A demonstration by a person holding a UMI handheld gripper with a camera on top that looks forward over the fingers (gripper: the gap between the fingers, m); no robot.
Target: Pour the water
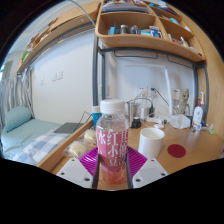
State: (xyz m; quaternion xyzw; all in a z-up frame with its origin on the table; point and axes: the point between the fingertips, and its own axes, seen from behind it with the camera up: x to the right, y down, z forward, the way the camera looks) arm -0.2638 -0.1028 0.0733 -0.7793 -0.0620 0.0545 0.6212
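While the gripper [112,170] clasps a clear water bottle [112,140] with pink lettering upright between its purple pads [92,158], a white cup [151,143] stands just beside it on a wooden desk [195,145], below shelves [150,42].

Bottle [113,145]: large pink lettering, not legible.
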